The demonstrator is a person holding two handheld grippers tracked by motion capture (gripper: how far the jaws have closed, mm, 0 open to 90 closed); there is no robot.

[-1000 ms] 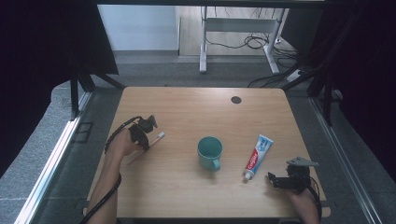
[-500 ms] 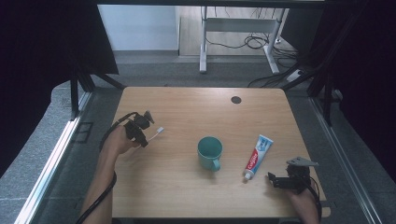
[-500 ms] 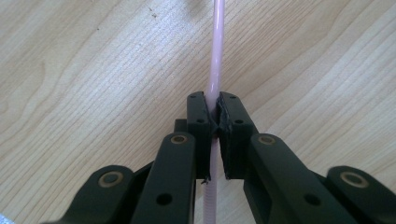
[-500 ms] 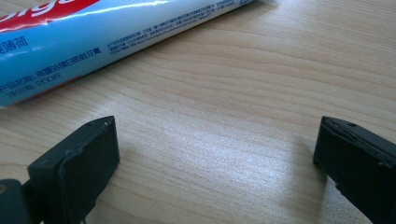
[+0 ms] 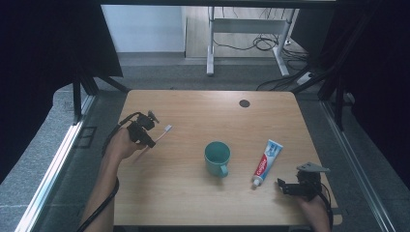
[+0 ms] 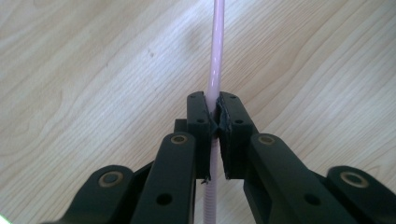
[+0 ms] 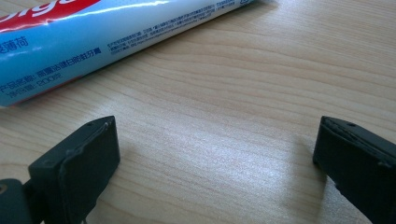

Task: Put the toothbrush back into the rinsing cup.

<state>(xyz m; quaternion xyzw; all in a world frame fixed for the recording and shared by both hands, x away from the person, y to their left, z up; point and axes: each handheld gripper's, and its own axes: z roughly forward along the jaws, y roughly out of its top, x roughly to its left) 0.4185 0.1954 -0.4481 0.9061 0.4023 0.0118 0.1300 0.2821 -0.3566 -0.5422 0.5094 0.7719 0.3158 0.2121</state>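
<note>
Between left claw (image 6: 215, 122) jaws: pink toothbrush (image 6: 216, 51) pinched tight, handle running straight ahead above table (image 6: 88, 70).

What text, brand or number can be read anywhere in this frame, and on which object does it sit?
"Colgate": white brand lettering on the red band of the toothpaste tube, just legible in the high view.
"200" with Chinese characters: blue print on the same tube in the right gripper view; the characters are too blurred to quote.
Fine print along the tube: too small to read.
Mug, toothbrush and table: no text.
</note>
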